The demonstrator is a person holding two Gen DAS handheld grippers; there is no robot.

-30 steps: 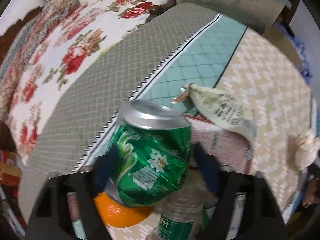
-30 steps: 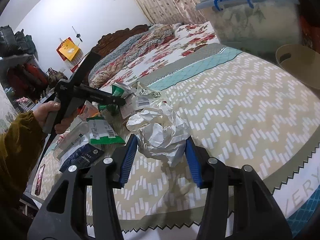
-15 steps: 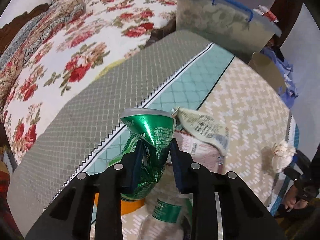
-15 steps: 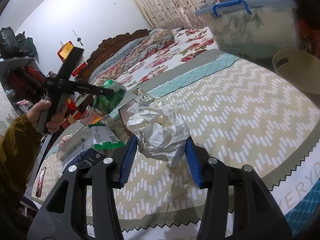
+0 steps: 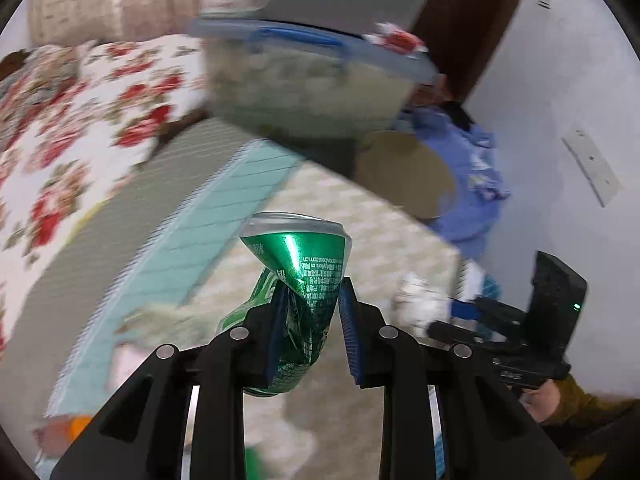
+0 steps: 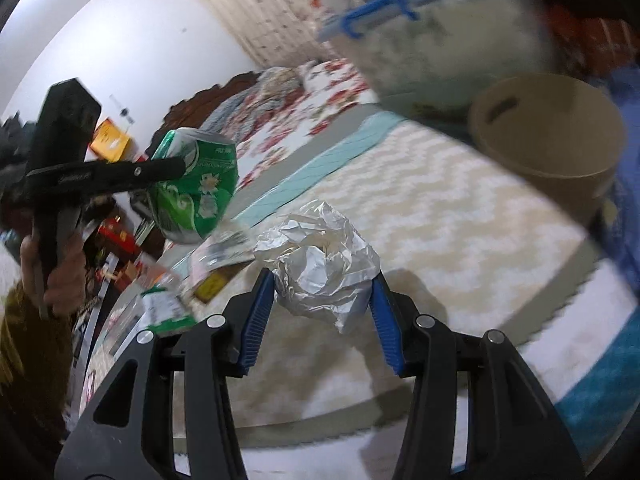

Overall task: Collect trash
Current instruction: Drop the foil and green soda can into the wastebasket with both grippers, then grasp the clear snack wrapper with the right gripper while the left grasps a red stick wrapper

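Observation:
My left gripper [image 5: 310, 320] is shut on a crushed green can [image 5: 298, 276] and holds it in the air above the bed. The can also shows in the right wrist view [image 6: 194, 184], held up at the left. My right gripper [image 6: 322, 304] is shut on a crumpled silver foil ball [image 6: 320, 264], lifted just above the zigzag cover [image 6: 440, 220]. A round tan bin [image 6: 548, 136] stands at the bed's far right edge; it also shows in the left wrist view [image 5: 404, 172].
More trash lies on the cover at the left: paper wrappers [image 6: 220, 248] and a green-and-white packet [image 6: 164, 308]. A lidded clear storage box [image 6: 432, 36] with blue handles stands behind the bin. A floral quilt [image 5: 72, 120] covers the far side.
My left gripper closed on the can, crushed it, lifted it and swung right toward the bin. My right gripper has lifted the foil ball and turned toward the bin.

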